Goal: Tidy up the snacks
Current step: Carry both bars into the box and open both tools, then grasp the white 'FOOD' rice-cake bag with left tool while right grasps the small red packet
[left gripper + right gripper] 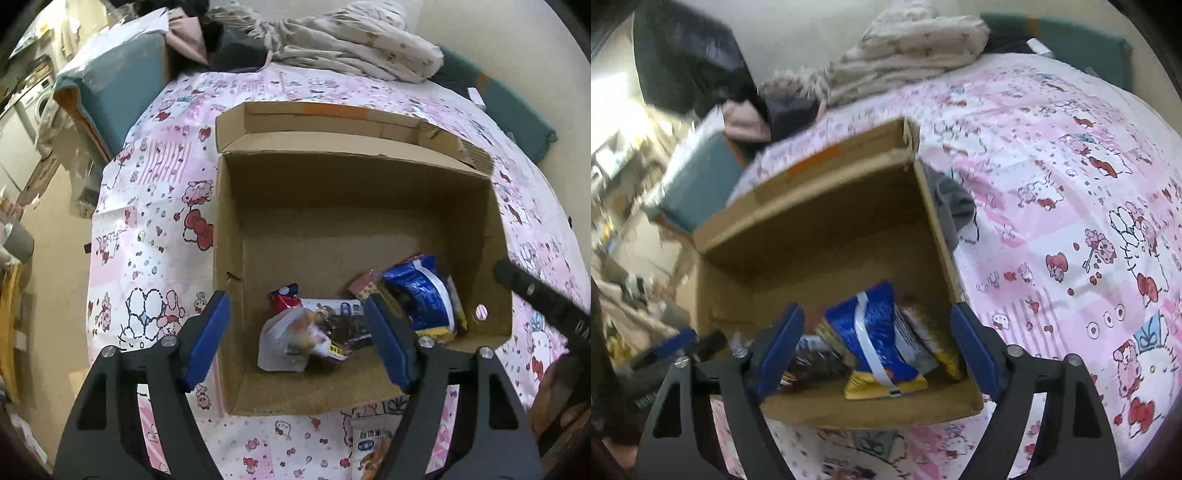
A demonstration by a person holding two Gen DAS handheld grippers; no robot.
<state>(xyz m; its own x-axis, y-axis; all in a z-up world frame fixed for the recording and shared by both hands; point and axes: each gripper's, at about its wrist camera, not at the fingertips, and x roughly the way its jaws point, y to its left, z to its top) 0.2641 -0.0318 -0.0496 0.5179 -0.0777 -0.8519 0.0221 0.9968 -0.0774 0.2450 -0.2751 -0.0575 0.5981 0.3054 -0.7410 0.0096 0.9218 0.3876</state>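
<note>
An open cardboard box (369,177) (827,206) stands on a pink cartoon-print cloth. Inside lie a white snack bag (291,339), a dark flat packet (343,325) under it, and a blue-and-white bag (424,291) (875,332) leaning at the right. My left gripper (295,332) hangs open above the box's near edge, the white bag below its gap, not touched. My right gripper (879,347) is open too, over the blue bag, its pads (975,350) clear of it. Another white snack pack (373,439) lies on the cloth in front of the box.
Folded bedding (354,40) and a pink cloth lie behind the box. A teal cushion (110,81) sits at the back left. The right gripper's black arm (543,299) crosses the left view's right side. A grey cloth (956,206) lies beside the box's right wall.
</note>
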